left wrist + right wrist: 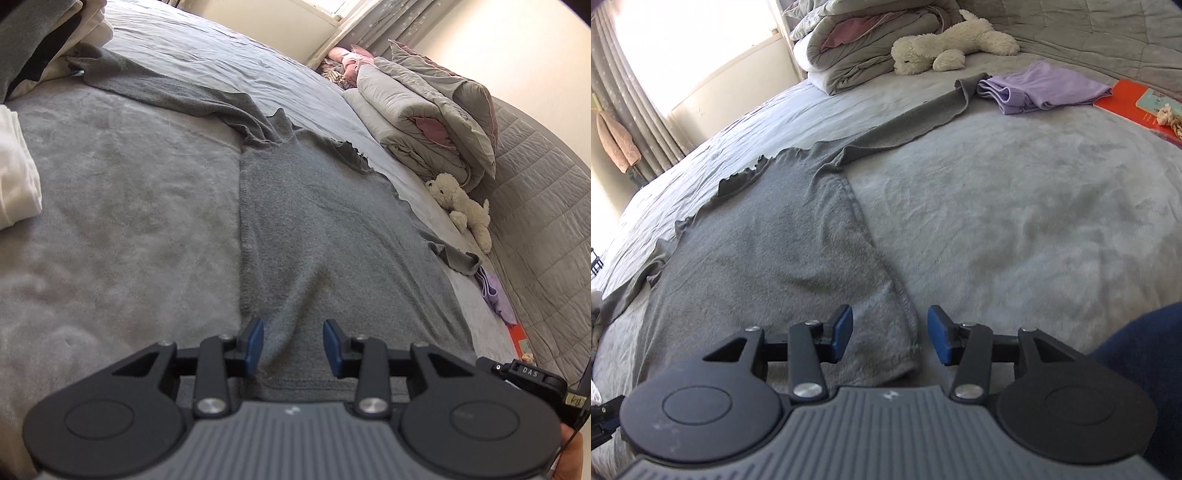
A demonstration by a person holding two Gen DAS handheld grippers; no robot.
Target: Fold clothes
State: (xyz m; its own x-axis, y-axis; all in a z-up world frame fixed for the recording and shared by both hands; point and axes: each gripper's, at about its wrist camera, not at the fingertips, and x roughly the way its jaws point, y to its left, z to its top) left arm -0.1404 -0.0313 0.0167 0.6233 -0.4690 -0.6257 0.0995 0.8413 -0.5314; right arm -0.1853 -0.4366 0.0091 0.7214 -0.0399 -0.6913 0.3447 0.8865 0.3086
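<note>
Though perhaps fleece, flat fuzzy grey top [314, 229] on plush blanket [122, 206].

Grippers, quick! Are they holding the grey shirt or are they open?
Left gripper: jaws open over the grey shirt, holding nothing.
Right gripper: jaws open at the shirt's edge, holding nothing.

I see the bed [1015, 206] with a grey top [314, 236] spread flat, a folded quilt [417, 122], a toy dog [945, 44], a purple cloth [1045, 88] and a red book [1134, 107].
</note>
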